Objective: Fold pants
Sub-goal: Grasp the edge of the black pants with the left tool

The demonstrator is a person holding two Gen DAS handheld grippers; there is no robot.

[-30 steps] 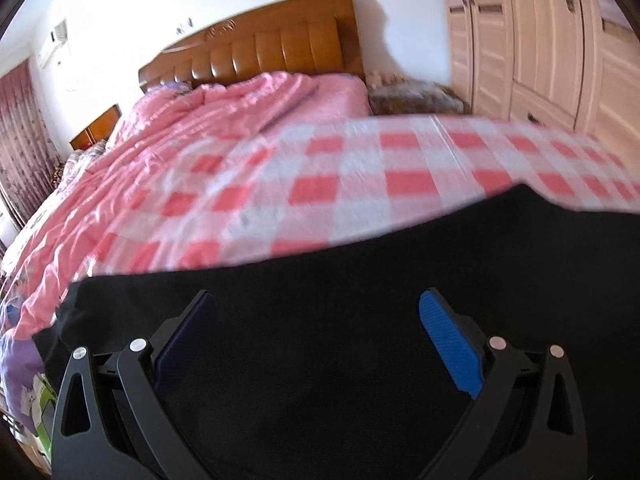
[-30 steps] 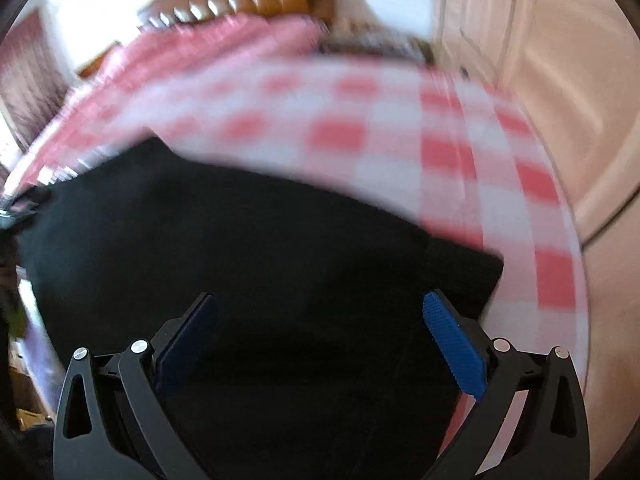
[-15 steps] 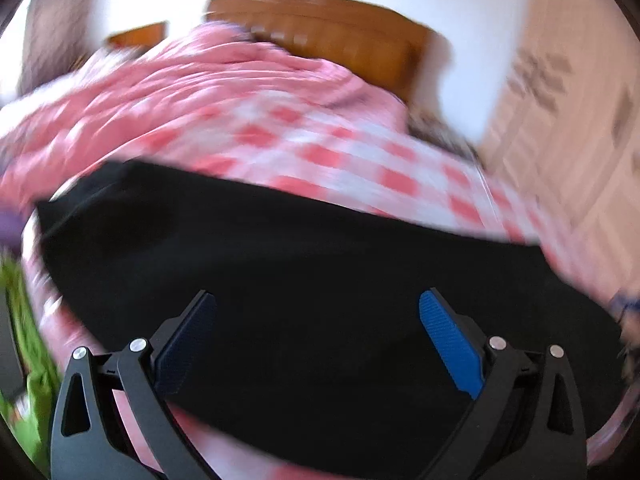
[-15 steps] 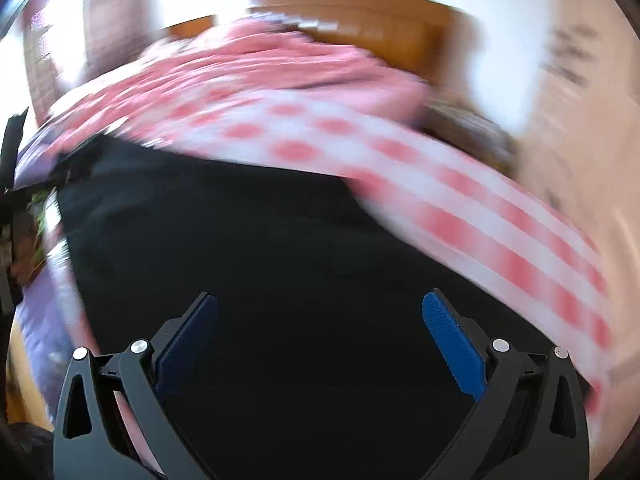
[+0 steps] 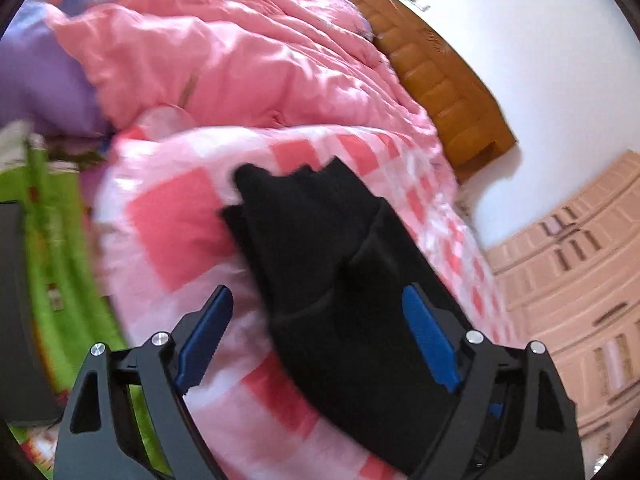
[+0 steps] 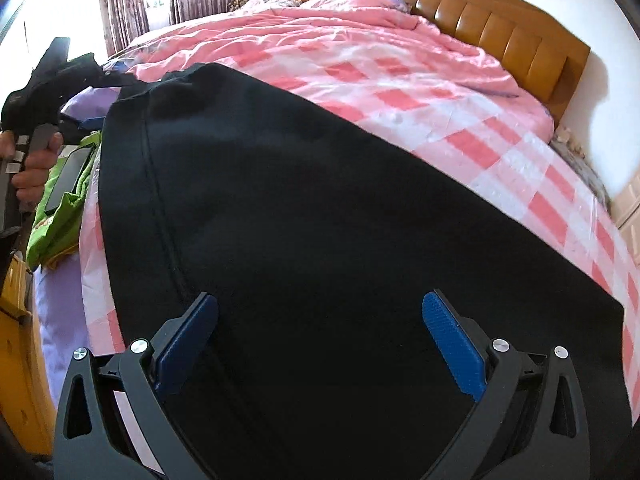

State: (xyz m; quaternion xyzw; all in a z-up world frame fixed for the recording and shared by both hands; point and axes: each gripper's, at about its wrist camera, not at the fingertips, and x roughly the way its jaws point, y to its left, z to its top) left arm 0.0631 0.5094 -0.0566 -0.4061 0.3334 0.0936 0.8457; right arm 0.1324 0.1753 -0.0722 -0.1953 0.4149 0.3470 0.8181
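Observation:
Black pants (image 6: pixel 320 220) lie spread flat on a pink-and-white checked sheet (image 6: pixel 520 152) on the bed. In the left wrist view the pants (image 5: pixel 332 248) run away from me with a bunched end at the far side. My left gripper (image 5: pixel 320 332) is open and empty, just above the pants' near edge, and it also shows in the right wrist view (image 6: pixel 80 80) at the far left end of the pants. My right gripper (image 6: pixel 320 332) is open and empty, hovering over the middle of the pants.
A pink duvet (image 6: pixel 320 28) covers the far half of the bed below a wooden headboard (image 6: pixel 500 24). Green fabric (image 6: pixel 64 208) and a purple sheet (image 5: pixel 44 76) lie off the left side. A pale wardrobe (image 5: pixel 580 280) stands to the right.
Both grippers have swung around fast and stay open. The left one has moved to the left end of the pants, and the right one has backed off to take in the whole garment.

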